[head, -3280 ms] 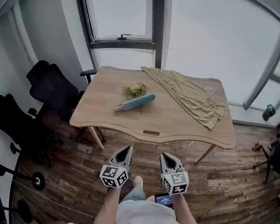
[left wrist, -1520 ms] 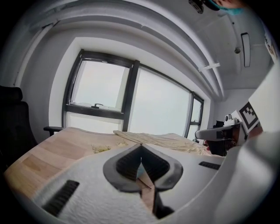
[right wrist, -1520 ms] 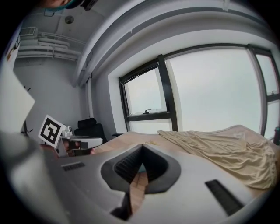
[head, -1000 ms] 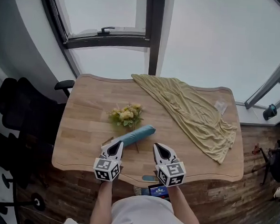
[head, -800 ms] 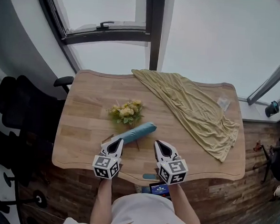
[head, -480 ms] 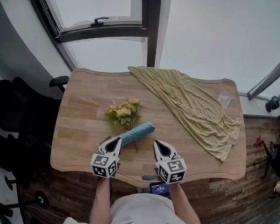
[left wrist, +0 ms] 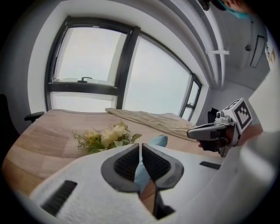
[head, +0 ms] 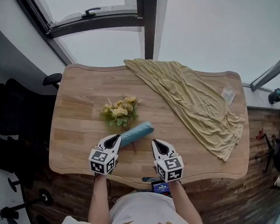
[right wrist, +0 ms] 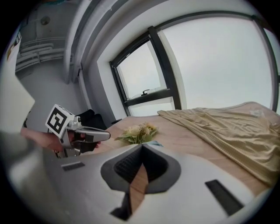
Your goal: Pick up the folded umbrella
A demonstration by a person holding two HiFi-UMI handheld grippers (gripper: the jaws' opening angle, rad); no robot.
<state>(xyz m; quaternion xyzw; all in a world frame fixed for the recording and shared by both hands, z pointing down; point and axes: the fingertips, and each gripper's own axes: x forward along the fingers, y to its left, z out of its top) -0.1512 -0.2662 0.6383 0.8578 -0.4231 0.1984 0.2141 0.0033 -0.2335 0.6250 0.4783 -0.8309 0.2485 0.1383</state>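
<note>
1. Folded umbrella [head: 136,133], head view: it lies slantwise on the wooden table [head: 77,114] near the front edge. Its far end is just beside a bunch of flowers [head: 118,111], and it is well apart from the yellow cloth [head: 193,98]. The left gripper [head: 114,138] covers its near end from above, and we cannot tell whether they touch. The right gripper [head: 158,144] stands just beside it on the other side. We judge that the pair flank the umbrella so that either could take it.
2. Left gripper view: the jaws are together with nothing clamped between them. The blue umbrella shows just beyond and below the tips, directly in line. We judge that this gripper is aimed at the umbrella, but its jaws must part before any grasp.
3. Right gripper view: the jaws meet at the tips, and only bare table wood shows through the gap beneath them. A thin sliver of the umbrella appears above the jaws, in front of the flowers. We judge that this gripper points past the umbrella, which makes it the less ready of the two.
</note>
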